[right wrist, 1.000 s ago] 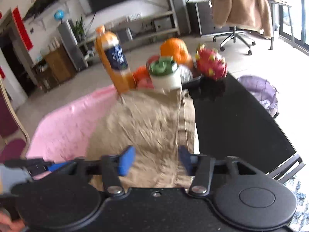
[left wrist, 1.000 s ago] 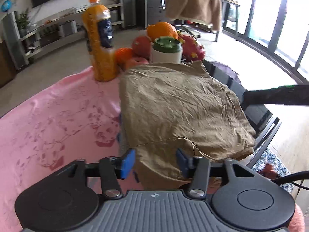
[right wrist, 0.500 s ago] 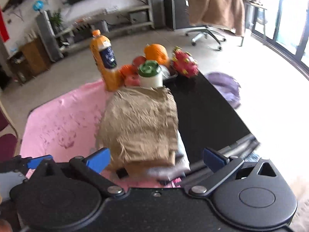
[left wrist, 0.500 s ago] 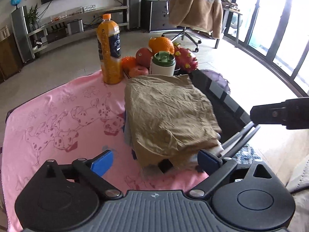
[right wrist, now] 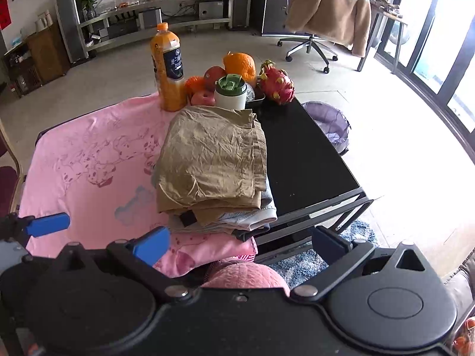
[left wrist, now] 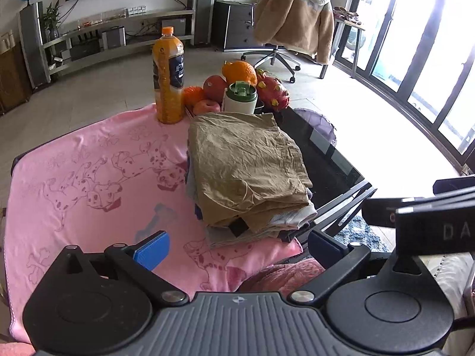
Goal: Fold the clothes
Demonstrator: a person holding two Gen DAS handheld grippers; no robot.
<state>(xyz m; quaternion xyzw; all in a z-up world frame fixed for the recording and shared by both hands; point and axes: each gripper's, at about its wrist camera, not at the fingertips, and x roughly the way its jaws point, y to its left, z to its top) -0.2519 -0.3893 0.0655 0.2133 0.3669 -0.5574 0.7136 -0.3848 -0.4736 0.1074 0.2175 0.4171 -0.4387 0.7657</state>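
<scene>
Folded tan garment (left wrist: 246, 166) atop a stack of clothes (right wrist: 234, 216), just this side of the green-lidded cup (left wrist: 240, 98), long axis running toward it. Left gripper (left wrist: 237, 246) fingers opening, right gripper (right wrist: 240, 243) fingers wide; both empty, near the stack's close end, neither clearly nearer.

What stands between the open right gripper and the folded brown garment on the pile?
Nothing visible does. The right gripper is open and empty, and only pink cloth lies between it and the brown garment atop the pile.
</scene>
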